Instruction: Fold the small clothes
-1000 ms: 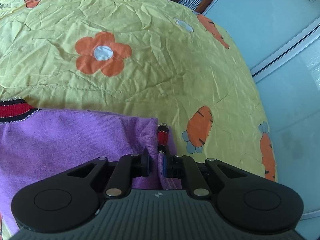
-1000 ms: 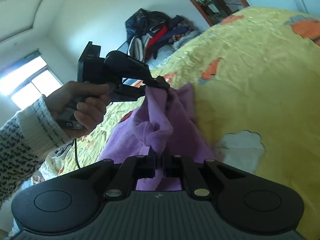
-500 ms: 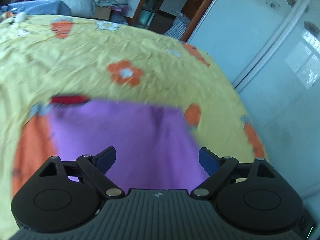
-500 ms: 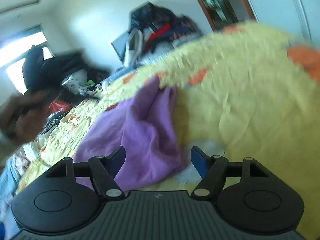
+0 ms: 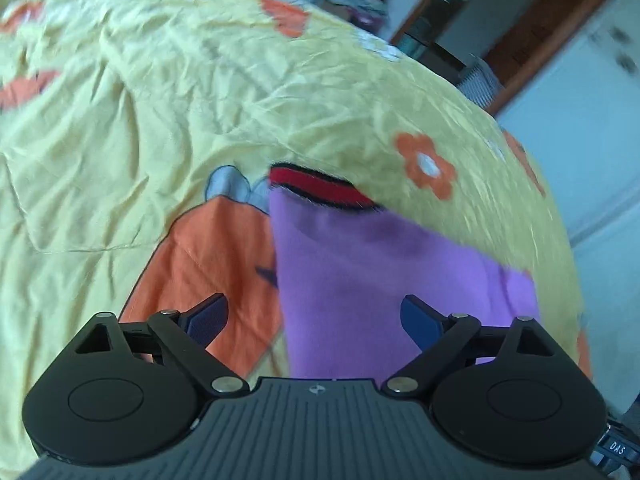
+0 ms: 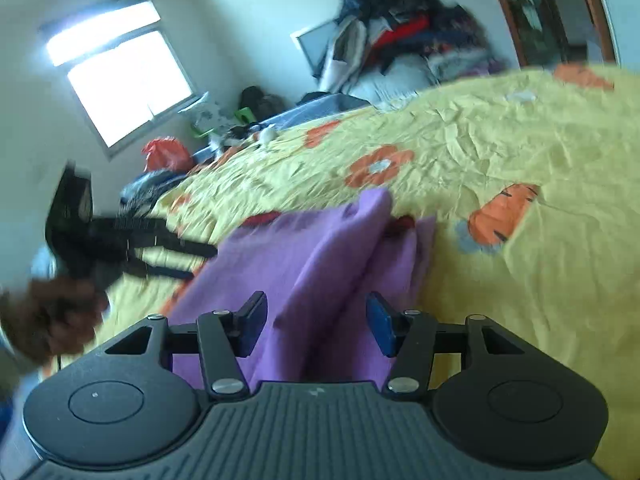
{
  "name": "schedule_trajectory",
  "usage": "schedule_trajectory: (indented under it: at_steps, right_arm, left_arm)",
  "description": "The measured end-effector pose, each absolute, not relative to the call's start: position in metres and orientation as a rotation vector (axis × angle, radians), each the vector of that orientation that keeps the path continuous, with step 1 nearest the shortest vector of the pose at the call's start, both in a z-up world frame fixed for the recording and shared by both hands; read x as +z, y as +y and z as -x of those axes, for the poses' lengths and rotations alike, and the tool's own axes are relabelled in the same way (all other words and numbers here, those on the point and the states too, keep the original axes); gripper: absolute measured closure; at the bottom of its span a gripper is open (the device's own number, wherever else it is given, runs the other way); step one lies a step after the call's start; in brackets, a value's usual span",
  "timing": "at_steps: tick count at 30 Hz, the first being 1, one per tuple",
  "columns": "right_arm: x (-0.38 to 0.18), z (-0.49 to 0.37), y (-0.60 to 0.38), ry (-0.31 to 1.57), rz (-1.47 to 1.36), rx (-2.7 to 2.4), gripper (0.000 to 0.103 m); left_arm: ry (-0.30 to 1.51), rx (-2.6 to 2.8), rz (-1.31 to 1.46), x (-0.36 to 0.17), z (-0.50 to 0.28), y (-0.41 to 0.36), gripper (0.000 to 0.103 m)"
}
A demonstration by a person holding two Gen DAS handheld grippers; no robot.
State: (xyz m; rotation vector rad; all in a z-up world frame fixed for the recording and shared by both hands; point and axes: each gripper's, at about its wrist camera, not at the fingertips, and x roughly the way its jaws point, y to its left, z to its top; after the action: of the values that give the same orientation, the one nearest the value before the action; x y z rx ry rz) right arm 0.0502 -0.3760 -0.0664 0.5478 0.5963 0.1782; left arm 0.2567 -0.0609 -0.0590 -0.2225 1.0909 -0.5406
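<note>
A small purple garment [image 5: 372, 280] with a red and black striped cuff [image 5: 320, 190] lies folded on the yellow bedspread [image 5: 120, 140]. My left gripper [image 5: 314, 320] is open and empty, hovering above the garment's near edge. In the right wrist view the garment [image 6: 312, 256] lies bunched with a raised fold. My right gripper [image 6: 316, 326] is open and empty just above its near part. The left gripper [image 6: 120, 240] and the hand holding it show blurred at the left of that view.
The bedspread carries orange flower and carrot prints [image 6: 504, 212]. A pile of clothes [image 6: 400, 48] sits beyond the bed by a doorway [image 5: 500, 32]. A window [image 6: 124, 88] is on the far wall. White wardrobe doors [image 5: 592, 120] stand beside the bed.
Both grippers were shut on the purple garment, lifting it. They opened, dropped it on the bed, and have drawn back. The left gripper has swung left.
</note>
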Motion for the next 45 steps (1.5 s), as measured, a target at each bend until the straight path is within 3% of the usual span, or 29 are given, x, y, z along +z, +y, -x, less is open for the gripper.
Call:
schedule_trajectory:
  at_steps: [4,6,7,8,14,16,18,20,24,27,31,33,34,35,39,42,43,45]
  right_arm:
    - [-0.080,-0.096,-0.397,0.654,-0.671,0.173,0.048]
    - [-0.083,-0.109,-0.398,0.661,-0.677,0.197,0.051]
    - [-0.082,-0.115,-0.393,0.666,-0.624,0.197,0.078]
    - [-0.079,-0.119,-0.386,0.682,-0.546,0.160,0.096]
    - [-0.044,-0.120,-0.371,0.594,-0.329,0.125,0.096]
    - [-0.064,-0.143,-0.373,0.736,-0.283,0.087,0.095]
    - [-0.076,-0.140,-0.385,0.758,-0.321,0.068,0.078]
    - [-0.067,-0.121,-0.397,0.716,-0.402,0.068,0.069]
    - [-0.051,-0.060,-0.409,0.631,-0.497,0.156,0.068]
    - [-0.061,-0.037,-0.411,0.642,-0.537,0.196,0.068]
    - [-0.079,-0.036,-0.400,0.670,-0.553,0.244,0.065]
    - [-0.084,-0.040,-0.392,0.683,-0.535,0.265,0.066]
    - [-0.085,-0.041,-0.386,0.680,-0.506,0.262,0.075]
    - [-0.081,-0.041,-0.383,0.677,-0.476,0.241,0.096]
    - [-0.061,-0.035,-0.381,0.628,-0.414,0.187,0.096]
    - [-0.087,-0.052,-0.393,0.736,-0.437,0.139,0.096]
    - [-0.092,-0.052,-0.398,0.732,-0.481,0.150,0.093]
    - [-0.086,-0.041,-0.403,0.724,-0.519,0.116,0.073]
  left_arm:
    - [1.105,-0.554,0.282,-0.069,-0.277,-0.069,0.015]
    - [1.081,-0.546,0.241,-0.070,-0.280,-0.077,0.040]
    - [1.087,-0.539,0.196,-0.070,-0.282,-0.083,0.082]
    - [1.097,-0.534,0.153,-0.072,-0.284,-0.088,0.097]
    - [0.936,-0.493,-0.204,-0.069,-0.264,-0.103,0.094]
    - [0.922,-0.466,-0.232,-0.069,-0.263,-0.100,0.093]
    - [0.922,-0.439,-0.233,-0.067,-0.263,-0.096,0.090]
    - [0.929,-0.426,-0.187,-0.061,-0.261,-0.083,0.091]
    - [0.914,-0.576,-0.011,-0.032,-0.224,-0.057,0.091]
    - [0.921,-0.688,0.064,-0.023,-0.184,-0.050,0.074]
    - [0.888,-0.739,-0.053,-0.035,-0.140,-0.070,0.070]
    - [0.843,-0.713,-0.176,-0.046,-0.120,-0.084,0.065]
    - [0.829,-0.698,-0.234,-0.051,-0.113,-0.091,0.063]
    - [0.811,-0.677,-0.274,-0.054,-0.107,-0.095,0.061]
    - [0.801,-0.639,-0.297,-0.064,-0.097,-0.095,0.051]
    - [0.820,-0.627,-0.260,-0.069,-0.093,-0.082,0.044]
    - [0.839,-0.627,-0.233,-0.071,-0.092,-0.076,0.042]
    - [0.884,-0.641,-0.155,-0.071,-0.089,-0.059,0.043]
